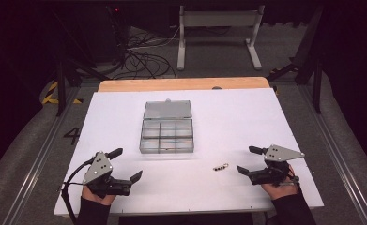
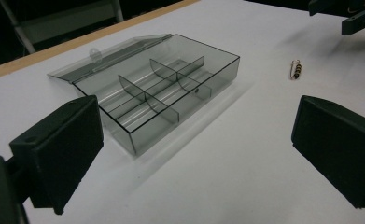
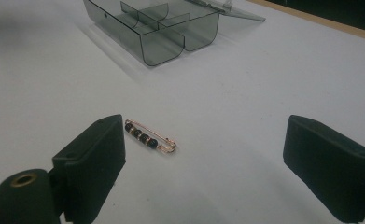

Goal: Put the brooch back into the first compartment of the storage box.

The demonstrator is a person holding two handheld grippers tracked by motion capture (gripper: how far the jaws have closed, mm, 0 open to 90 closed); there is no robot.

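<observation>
A clear grey compartment box (image 1: 167, 136) lies in the middle of the white table with its lid (image 1: 167, 109) folded back flat; its several compartments look empty (image 2: 157, 91). A small gold pin with dark beads (image 1: 220, 166) lies on the sheet to the box's right and nearer me. My right gripper (image 1: 247, 159) is open just right of the pin; in its own view the pin (image 3: 150, 137) lies close to the left jaw, with the box (image 3: 161, 28) beyond. My left gripper (image 1: 127, 163) is open at the near left, empty, facing the box.
The white table top (image 1: 247, 117) has a wooden strip (image 1: 181, 84) along its far edge. Beyond it are floor cables (image 1: 143, 61) and a grey stand (image 1: 218, 33). In the left gripper view the pin (image 2: 297, 69) and the other gripper (image 2: 353, 11) lie far right.
</observation>
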